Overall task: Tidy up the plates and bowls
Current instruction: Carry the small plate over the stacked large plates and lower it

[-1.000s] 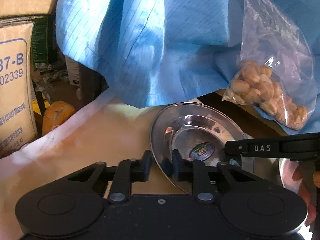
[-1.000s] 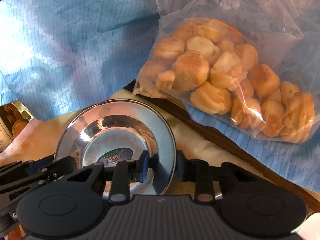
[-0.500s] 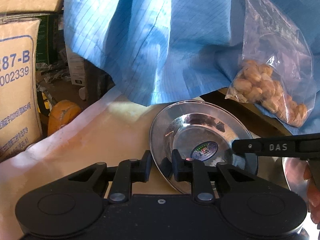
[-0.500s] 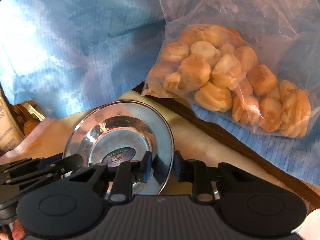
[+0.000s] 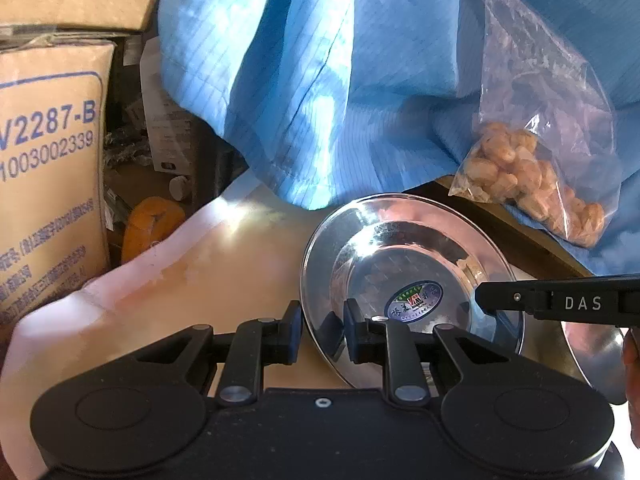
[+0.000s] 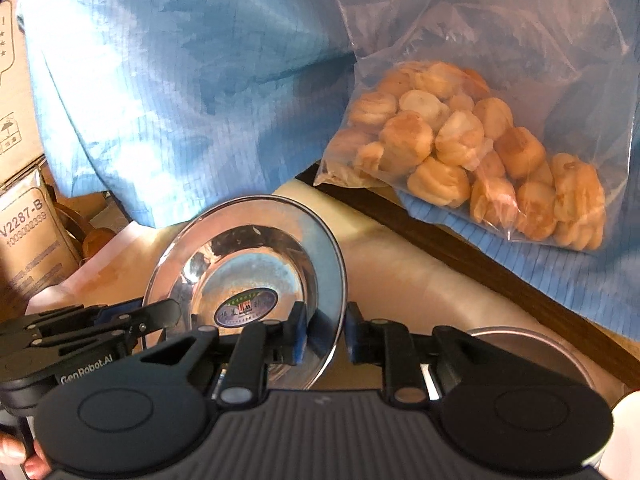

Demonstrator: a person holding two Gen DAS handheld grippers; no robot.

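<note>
Lifted slightly off the cream mat (image 5: 168, 280), steel plate (image 5: 408, 264) is pinched at opposite rims by left gripper (image 5: 320, 330) and right gripper (image 6: 326, 338); slippage is risked if either thin-rim pinch loosens.

The left gripper (image 5: 319, 329) pinches the steel plate's (image 5: 404, 264) near rim, plate tilted up, while the right gripper (image 5: 486, 300) bites its far edge.
</note>
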